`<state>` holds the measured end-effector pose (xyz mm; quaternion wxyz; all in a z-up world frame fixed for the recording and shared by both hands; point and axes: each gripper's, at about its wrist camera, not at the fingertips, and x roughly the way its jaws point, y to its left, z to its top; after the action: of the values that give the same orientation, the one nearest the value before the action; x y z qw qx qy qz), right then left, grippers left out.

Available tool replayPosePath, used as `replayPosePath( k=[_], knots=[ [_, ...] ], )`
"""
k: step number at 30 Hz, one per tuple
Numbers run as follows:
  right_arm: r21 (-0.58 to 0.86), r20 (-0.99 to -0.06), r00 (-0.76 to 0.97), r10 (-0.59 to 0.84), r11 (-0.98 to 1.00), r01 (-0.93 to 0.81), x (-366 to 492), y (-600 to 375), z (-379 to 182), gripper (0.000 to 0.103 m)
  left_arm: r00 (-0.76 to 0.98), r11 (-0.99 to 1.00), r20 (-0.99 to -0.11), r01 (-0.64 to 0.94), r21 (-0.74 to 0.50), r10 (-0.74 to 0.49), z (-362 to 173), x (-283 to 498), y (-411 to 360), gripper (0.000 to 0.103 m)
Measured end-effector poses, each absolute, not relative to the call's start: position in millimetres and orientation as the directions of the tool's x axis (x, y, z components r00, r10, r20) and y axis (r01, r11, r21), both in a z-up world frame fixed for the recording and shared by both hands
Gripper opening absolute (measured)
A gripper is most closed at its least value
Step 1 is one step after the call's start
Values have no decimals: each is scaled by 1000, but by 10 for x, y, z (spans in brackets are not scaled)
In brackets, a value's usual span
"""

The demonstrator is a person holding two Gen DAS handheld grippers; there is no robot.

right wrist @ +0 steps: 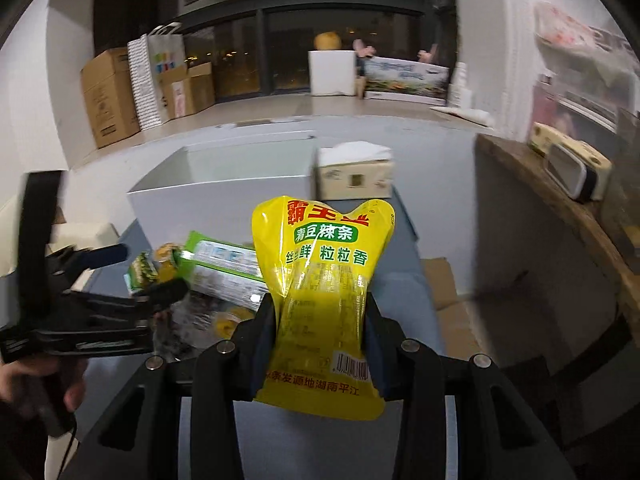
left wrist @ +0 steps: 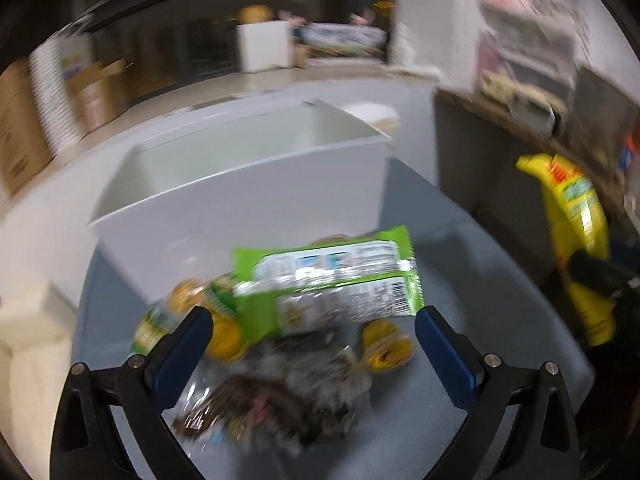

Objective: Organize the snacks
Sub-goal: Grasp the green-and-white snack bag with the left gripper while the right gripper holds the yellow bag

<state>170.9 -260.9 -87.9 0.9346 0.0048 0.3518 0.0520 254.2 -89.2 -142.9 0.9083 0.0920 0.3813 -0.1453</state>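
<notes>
While my right gripper [right wrist: 320, 316] is clamped across the middle of a yellow snack pouch [right wrist: 324, 280], its pads pinching the packet into a waist, the pouch stands upright clear of the grey tabletop [right wrist: 404, 292]. My left gripper [left wrist: 312, 328] has its blue-padded fingers [left wrist: 182, 354] spread wide with nothing between them, above a heap of snacks. In the left wrist view a green wrapped packet [left wrist: 332, 272] lies atop that heap, with a clear bag of dark contents [left wrist: 280, 396] at 6 o'clock of it. The white open bin [left wrist: 240, 184] sits at 12 o'clock, just beyond the heap. A tissue box [right wrist: 354, 172] stands at its right.
</notes>
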Motion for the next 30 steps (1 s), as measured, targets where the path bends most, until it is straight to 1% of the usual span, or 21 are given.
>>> replayPosePath(
  k=[2,5,9,13,16,19,22,26,30],
  knots=[
    [59,-660,745,100,995,-81,1697,-2727,-896,44,658,911,-728,396,114,-195,-1503,2638,-1071,103],
    [77,-662,742,103,995,-69,1696,-2847,-918,44,632,876,-751,455,160,-191,-1583,2748,-1216,103],
    [95,-661,742,113,993,-67,1709,-2901,-932,44,624,825,-759,519,223,-188,-1685,2846,-1354,103],
    [107,-663,737,129,991,-77,1734,-2879,-948,44,601,813,-778,537,226,-181,-1802,2997,-1427,103],
    [107,-670,731,134,991,-83,1735,-2869,-977,44,576,770,-785,600,216,-229,-1842,3062,-1528,103],
    [111,-679,722,132,991,-77,1754,-2878,-1012,44,546,680,-805,683,266,-234,-1897,3053,-1635,103],
    [115,-684,718,130,991,-70,1765,-2894,-1041,44,536,608,-817,728,317,-216,-1932,3114,-1681,103],
    [117,-691,711,129,991,-66,1782,-2890,-1070,44,525,557,-816,764,326,-243,-1857,3183,-1680,103],
    [117,-697,706,126,991,-62,1792,-2898,-1088,44,483,488,-833,814,314,-270,-1777,3181,-1707,103]
  ],
)
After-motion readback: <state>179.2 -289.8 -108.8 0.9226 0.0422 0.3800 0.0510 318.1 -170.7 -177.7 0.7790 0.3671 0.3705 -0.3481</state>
